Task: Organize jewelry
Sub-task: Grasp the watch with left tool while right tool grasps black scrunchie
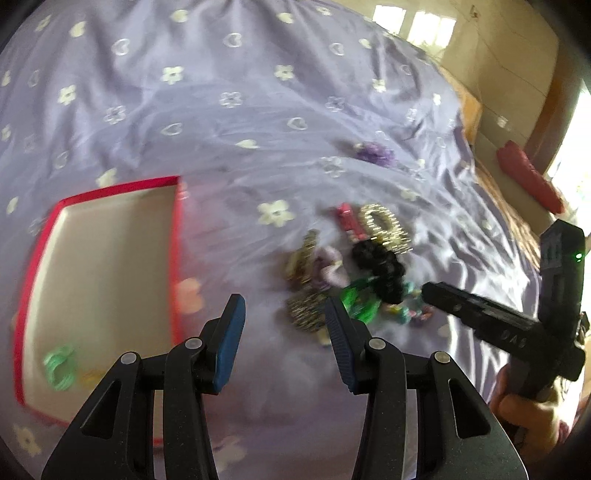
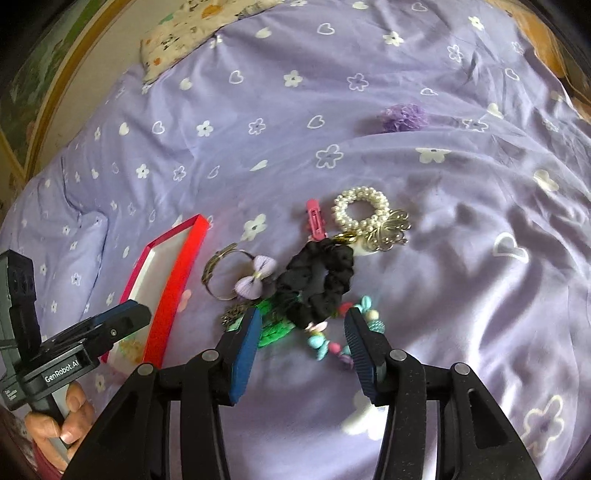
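Note:
A red-rimmed box with a white floor lies on the purple bedsheet; a light green item lies inside it. The box also shows in the right wrist view. A pile of accessories lies to its right: a black scrunchie, pearl bracelet, pink clip, lilac bow ring, green item and colourful bead string. My left gripper is open and empty between box and pile. My right gripper is open over the scrunchie and beads.
A purple flower scrunchie lies apart, farther back on the sheet. A patterned pillow sits at the head of the bed. A red object lies beyond the bed's right edge, on the floor side.

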`<state>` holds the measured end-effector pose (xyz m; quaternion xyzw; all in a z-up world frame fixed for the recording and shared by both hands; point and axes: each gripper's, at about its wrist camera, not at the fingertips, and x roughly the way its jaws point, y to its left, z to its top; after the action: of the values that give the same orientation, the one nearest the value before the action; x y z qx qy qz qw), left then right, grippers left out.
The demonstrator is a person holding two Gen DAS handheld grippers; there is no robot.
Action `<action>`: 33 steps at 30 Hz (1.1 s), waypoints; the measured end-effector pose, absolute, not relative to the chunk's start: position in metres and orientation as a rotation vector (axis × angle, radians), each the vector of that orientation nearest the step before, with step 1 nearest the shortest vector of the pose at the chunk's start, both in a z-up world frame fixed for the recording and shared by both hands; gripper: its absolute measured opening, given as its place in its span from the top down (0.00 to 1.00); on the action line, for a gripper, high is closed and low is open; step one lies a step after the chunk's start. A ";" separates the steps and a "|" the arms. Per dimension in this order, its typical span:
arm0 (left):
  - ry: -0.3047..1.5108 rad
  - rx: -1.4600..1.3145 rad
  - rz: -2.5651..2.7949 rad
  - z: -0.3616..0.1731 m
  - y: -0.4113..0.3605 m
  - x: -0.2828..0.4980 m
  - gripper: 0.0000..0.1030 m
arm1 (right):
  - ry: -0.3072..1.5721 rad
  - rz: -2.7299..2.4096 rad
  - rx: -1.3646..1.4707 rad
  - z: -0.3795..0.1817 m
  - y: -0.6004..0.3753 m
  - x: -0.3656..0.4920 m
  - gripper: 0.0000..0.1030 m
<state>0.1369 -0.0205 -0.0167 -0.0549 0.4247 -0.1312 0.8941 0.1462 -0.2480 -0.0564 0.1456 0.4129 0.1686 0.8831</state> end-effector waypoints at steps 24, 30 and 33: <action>1.038 -0.190 -0.071 -0.073 0.010 0.223 0.60 | 0.894 0.316 0.294 -0.081 -0.252 0.188 0.55; 1.007 -0.183 -0.135 -0.066 0.002 0.222 0.60 | 0.906 0.315 0.274 -0.087 -0.241 0.200 0.78; 0.988 -0.142 -0.208 -0.061 -0.013 0.221 0.60 | 0.909 0.314 0.274 -0.091 -0.241 0.202 0.83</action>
<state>0.2208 -0.0135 -0.0614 -0.0678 0.4728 -0.0995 0.8729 0.2025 -0.2407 -0.0912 0.1314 0.4358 0.1504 0.8776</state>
